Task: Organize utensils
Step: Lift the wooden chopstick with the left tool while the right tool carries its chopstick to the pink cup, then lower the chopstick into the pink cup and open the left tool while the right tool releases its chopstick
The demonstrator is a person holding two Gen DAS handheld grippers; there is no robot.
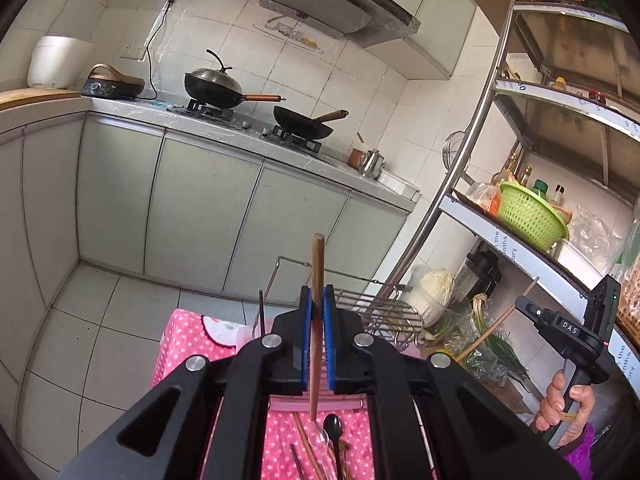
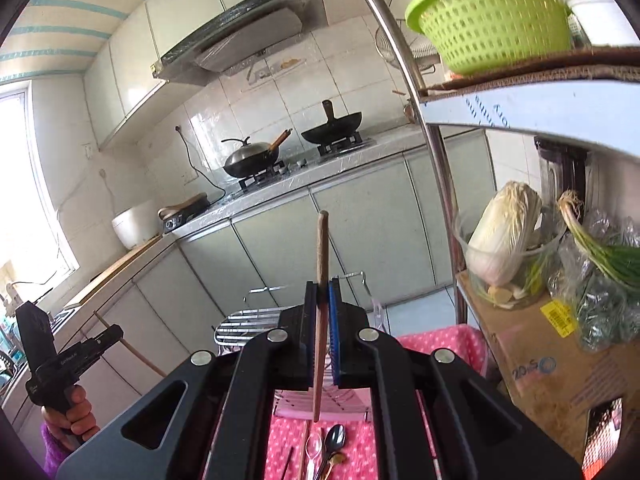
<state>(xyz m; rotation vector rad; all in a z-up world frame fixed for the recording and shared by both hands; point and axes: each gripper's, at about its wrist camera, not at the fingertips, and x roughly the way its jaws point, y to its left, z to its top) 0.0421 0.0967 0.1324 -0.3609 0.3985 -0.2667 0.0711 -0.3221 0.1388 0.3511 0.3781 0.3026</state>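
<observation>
Left wrist: left gripper (image 1: 318, 300) clenched on chopstick (image 1: 317, 264), frame centre, upright. Wire rack (image 1: 380, 312) behind, centre right. Spoons (image 1: 332, 428), more sticks loose on pink cloth (image 1: 188, 340), bottom centre.

Right wrist: right gripper (image 2: 322, 296) grasping second chopstick (image 2: 322, 248), centre. Rack (image 2: 244, 322) beyond; spoons (image 2: 334, 438) below. Judged early: one pair lifted, rest unsorted.

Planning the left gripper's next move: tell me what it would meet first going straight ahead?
Probably the wire rack just beyond the left gripper, which is shut on a chopstick. Past that, cabinet doors; depth is unclear.
</observation>
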